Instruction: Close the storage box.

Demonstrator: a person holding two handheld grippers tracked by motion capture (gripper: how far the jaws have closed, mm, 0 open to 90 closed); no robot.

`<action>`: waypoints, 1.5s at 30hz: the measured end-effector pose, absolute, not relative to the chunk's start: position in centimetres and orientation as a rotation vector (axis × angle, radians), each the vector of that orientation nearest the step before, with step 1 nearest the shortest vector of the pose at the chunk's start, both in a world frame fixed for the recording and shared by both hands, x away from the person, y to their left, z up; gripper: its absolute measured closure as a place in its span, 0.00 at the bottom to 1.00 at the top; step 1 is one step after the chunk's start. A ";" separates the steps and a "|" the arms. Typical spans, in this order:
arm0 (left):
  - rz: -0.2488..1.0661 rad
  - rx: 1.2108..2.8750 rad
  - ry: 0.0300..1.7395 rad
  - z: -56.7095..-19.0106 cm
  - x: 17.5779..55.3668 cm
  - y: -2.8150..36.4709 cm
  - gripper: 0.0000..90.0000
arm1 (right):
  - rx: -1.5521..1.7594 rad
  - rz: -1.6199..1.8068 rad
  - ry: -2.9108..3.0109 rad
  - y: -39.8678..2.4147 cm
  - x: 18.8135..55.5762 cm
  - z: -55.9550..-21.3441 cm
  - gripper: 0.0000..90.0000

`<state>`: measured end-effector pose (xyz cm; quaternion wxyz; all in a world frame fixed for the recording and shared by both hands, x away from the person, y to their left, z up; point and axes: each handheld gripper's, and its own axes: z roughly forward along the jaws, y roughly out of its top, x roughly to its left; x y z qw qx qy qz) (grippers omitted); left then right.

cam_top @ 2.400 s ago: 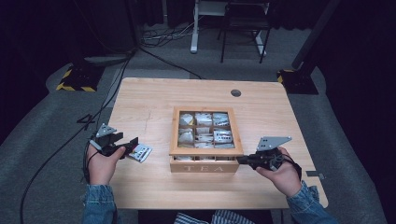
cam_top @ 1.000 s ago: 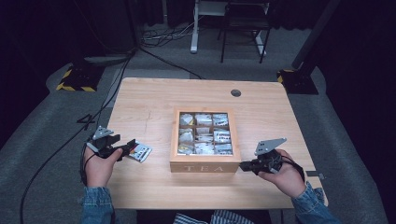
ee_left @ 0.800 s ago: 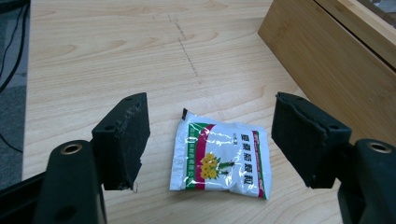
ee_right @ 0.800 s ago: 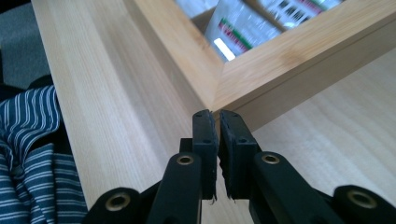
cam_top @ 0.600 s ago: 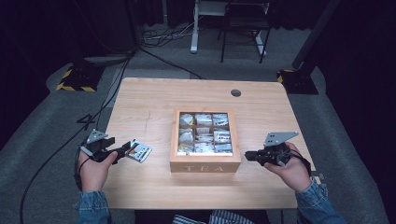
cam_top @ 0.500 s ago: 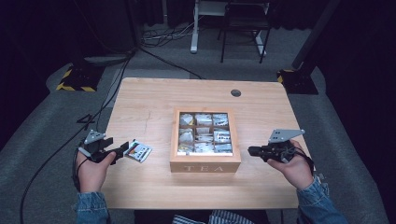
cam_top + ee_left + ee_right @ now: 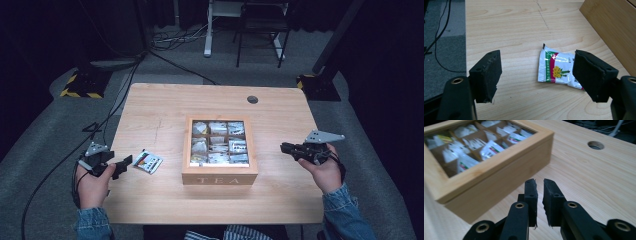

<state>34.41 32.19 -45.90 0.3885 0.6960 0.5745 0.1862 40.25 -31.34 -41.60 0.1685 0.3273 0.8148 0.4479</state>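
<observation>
A wooden tea box (image 7: 220, 173) marked TEA stands mid-table, with several packets in its compartments. A white, green and red tea packet (image 7: 147, 161) lies flat on the table to its left. My left gripper (image 7: 125, 164) sits just left of that packet. In the left gripper view the left gripper (image 7: 537, 53) is open, its jaws have just been opening wider, and the packet (image 7: 554, 68) lies ahead, not touched. My right gripper (image 7: 284, 147) hovers right of the box. Its jaws have just been opening to a narrow gap (image 7: 539, 181) with nothing between them, and the box (image 7: 499, 167) is close ahead.
A round cable hole (image 7: 252, 99) sits at the table's far right and shows in the right gripper view as the hole (image 7: 595, 145). A cable (image 7: 55, 170) trails off the table's left side. A chair (image 7: 257, 30) and desk legs stand beyond the far edge.
My right hand has drawn away from the box front towards the table's right edge. My left hand has backed off a little leftward, and the packet stays on the table.
</observation>
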 end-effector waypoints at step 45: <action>0.460 1.835 1.534 -48.6 35.1 33.7 0.24 | 1.208 0.966 2.233 -37.4 43.3 -49.8 0.75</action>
